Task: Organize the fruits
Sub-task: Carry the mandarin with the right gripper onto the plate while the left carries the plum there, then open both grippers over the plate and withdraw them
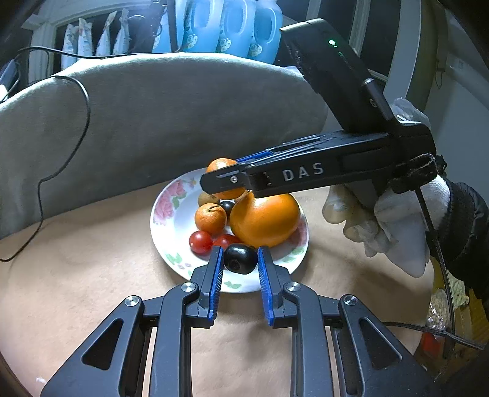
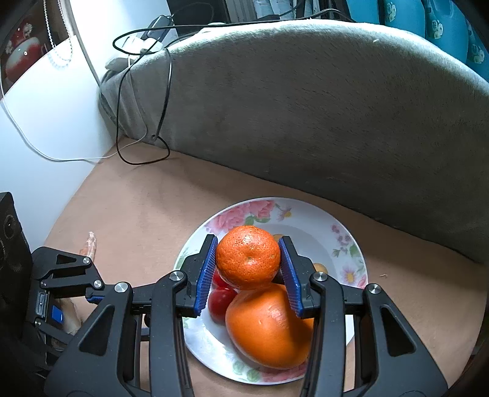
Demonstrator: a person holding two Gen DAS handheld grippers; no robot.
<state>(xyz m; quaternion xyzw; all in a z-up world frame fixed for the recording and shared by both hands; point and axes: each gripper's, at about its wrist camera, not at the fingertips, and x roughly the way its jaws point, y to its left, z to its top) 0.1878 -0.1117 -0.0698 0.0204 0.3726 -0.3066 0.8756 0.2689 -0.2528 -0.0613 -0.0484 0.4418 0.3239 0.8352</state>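
Note:
A flowered white plate [image 1: 166,226] [image 2: 308,213] on the tan surface holds a big orange [image 1: 265,218] [image 2: 269,326], a small tangerine [image 1: 211,217], red tomatoes [image 1: 200,242] [image 2: 221,300] and dark fruits. My left gripper [image 1: 239,259] has its blue pads on both sides of a black plum [image 1: 240,258] at the plate's near rim, shut on it. My right gripper [image 2: 248,262] [image 1: 226,178] is shut on a tangerine [image 2: 248,261] [image 1: 222,165] and holds it above the plate.
A grey cushion [image 1: 171,116] [image 2: 321,107] runs behind the plate. Black cables [image 1: 76,128] [image 2: 162,122] lie over it. Blue bottles [image 1: 232,27] stand behind. A gloved hand [image 1: 397,226] holds the right gripper.

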